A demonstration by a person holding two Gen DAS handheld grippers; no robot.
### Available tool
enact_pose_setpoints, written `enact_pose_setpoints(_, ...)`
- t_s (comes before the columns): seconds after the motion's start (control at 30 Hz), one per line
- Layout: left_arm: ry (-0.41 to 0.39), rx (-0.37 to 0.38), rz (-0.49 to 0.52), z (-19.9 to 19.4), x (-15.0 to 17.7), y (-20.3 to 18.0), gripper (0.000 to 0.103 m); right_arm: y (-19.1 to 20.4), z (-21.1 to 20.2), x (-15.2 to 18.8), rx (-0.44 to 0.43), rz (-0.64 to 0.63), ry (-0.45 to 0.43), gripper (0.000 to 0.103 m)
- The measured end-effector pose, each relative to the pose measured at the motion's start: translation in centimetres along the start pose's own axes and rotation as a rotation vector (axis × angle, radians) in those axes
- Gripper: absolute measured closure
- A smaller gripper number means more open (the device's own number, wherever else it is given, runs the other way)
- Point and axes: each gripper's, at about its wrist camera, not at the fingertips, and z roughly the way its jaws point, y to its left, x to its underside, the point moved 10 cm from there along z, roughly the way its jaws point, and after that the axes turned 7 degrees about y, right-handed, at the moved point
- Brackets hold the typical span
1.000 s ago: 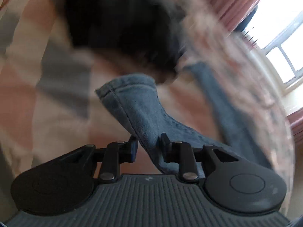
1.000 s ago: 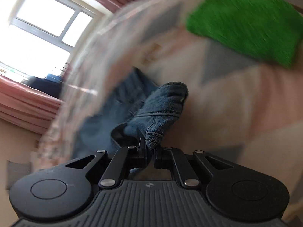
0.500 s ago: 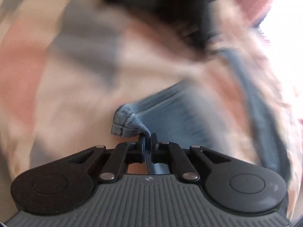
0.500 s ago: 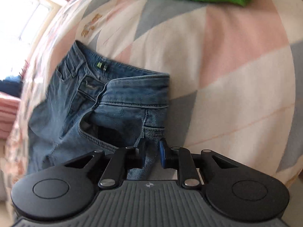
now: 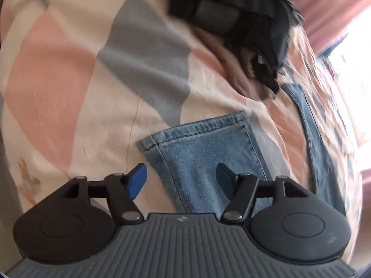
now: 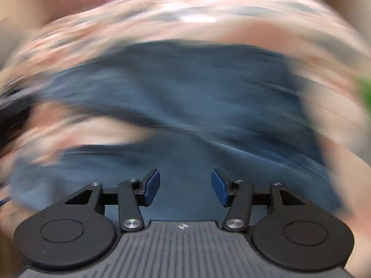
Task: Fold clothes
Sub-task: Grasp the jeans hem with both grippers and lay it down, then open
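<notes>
Bright daylight glares from a window (image 5: 352,74) at right; the right wrist view is heavily motion-blurred.

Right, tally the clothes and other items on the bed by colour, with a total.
Blue: 1, the jeans, spread on the patterned bedsheet.
Black: 1, the dark bag-like item, blurred.
Beige: 1, a crumpled garment under it.
Green: 1, a cloth at the right wrist view's edge, blurred.
Total: 4.
</notes>
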Motion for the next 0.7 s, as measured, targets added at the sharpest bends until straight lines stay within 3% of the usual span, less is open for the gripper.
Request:
enact_pose_setpoints(0.1, -0.001, 0.027, -0.048, 1.1, -0.2, 0.4, 0.041, 10.8, 6.2, -4.6, -0.228, -0.210, 0.079, 0.051)
enact_pose_setpoints(0.2, -0.017, 0.064, -0.091, 1.7, -0.6, 0.7, 0.041, 20.9, 12.2, -7.1, -0.378, -0.401, 0.160, 0.050)
enact_pose_setpoints(0.3, -0.039, 0.118, -0.141, 1.7, -0.8, 0.9, 0.041, 29.9, 18.2, -7.6, -0.490, -0.544, 0.267, 0.050)
enact_pose_setpoints(0.47, -0.061, 0.220, -0.251, 1.6, -0.8, 2.2, 0.037, 41.4, 26.0, -6.4, -0.543, -0.727, 0.358, 0.051)
enact_pose_setpoints(0.6, -0.080, 0.303, -0.330, 2.3, -1.0, 3.0, 0.033, 46.5, 30.6, -5.0, -0.558, -0.758, 0.451, 0.053)
enact_pose_setpoints(0.63, -0.082, 0.321, -0.344, 2.4, -1.0, 3.2, 0.035, 47.3, 31.2, -4.5, -0.572, -0.772, 0.487, 0.065)
enact_pose_setpoints(0.67, -0.085, 0.342, -0.350, 2.4, -1.1, 3.2, 0.050, 48.0, 31.5, -4.0, -0.577, -0.800, 0.509, 0.096)
enact_pose_setpoints(0.7, -0.085, 0.364, -0.351, 2.2, -1.3, 3.1, 0.069, 48.5, 31.6, -3.8, -0.553, -0.843, 0.509, 0.097)
